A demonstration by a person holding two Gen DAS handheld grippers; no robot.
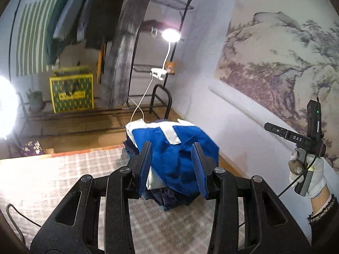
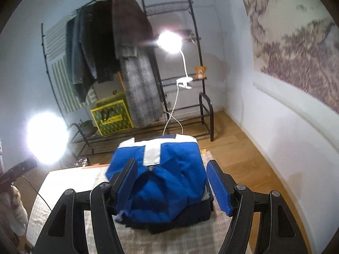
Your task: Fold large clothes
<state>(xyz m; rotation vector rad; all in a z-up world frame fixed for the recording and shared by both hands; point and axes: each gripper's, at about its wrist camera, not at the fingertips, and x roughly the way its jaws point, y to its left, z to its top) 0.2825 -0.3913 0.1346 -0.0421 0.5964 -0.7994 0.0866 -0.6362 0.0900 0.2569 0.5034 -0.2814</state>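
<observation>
A blue garment with white panels (image 1: 152, 135) (image 2: 175, 169) lies bunched on a stack of dark folded clothes (image 1: 169, 199) (image 2: 190, 218) at the far end of the checked table (image 1: 63, 169) (image 2: 169, 241). My left gripper (image 1: 172, 148) hovers above and in front of the pile, jaws open, with nothing pinched between the blue pads. My right gripper (image 2: 172, 163) hangs beside it over the same pile, open wider and empty too. A white-gloved hand (image 1: 313, 169) carries the right gripper at the right edge of the left wrist view.
Behind the table stands a black clothes rack with hanging coats (image 2: 127, 63) and a clip lamp (image 2: 169, 42). A yellow-green bag (image 2: 112, 116) sits on its lower shelf. A bright lamp (image 2: 46, 137) glares at the left. The mural wall (image 1: 275, 63) runs close on the right.
</observation>
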